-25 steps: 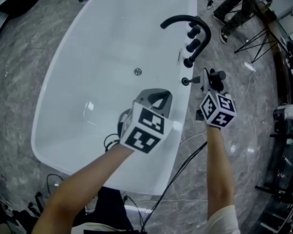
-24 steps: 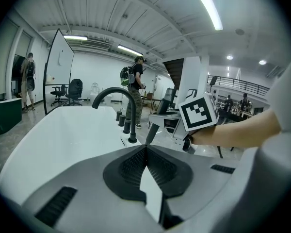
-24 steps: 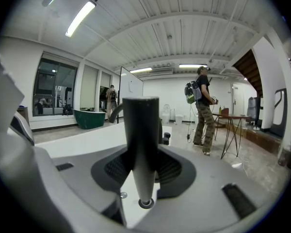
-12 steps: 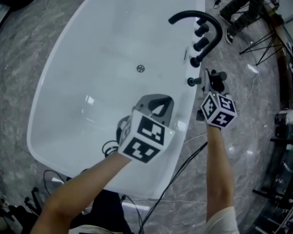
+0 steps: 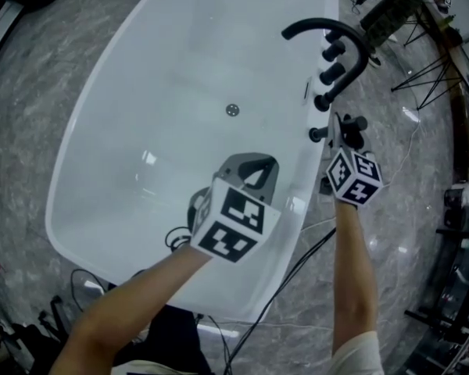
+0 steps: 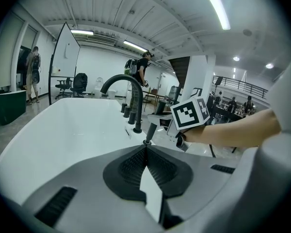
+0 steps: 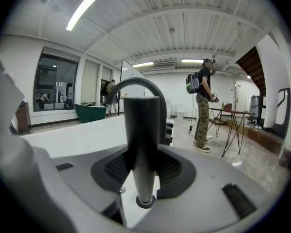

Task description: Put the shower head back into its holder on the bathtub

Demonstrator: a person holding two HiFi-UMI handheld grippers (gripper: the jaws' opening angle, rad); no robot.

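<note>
The black stick-shaped shower head (image 7: 141,144) stands upright between my right gripper's (image 7: 143,178) jaws, which are shut on it. Its lower end sits in the round holder (image 7: 144,202) on the white bathtub's (image 5: 78,155) rim. In the head view the holder (image 5: 316,134) lies just below the row of black knobs, with the right gripper (image 5: 345,131) beside it. From the left gripper view the shower head (image 6: 151,129) rises from the rim next to the right gripper's marker cube. My left gripper (image 6: 146,149) is shut on nothing and hovers over the tub's inside (image 5: 254,166).
A curved black faucet (image 5: 328,30) and black knobs (image 5: 332,73) line the rim beyond the holder. The drain (image 5: 232,109) sits mid-tub. Cables (image 5: 297,256) trail over the marble floor. A person (image 7: 203,106) stands beyond the tub, by a table with thin legs (image 7: 233,130).
The head view has shifted, so the tub sits a little further right in the picture. Both grippers stay almost where they were, the right one still holding the shower head at the holder.
</note>
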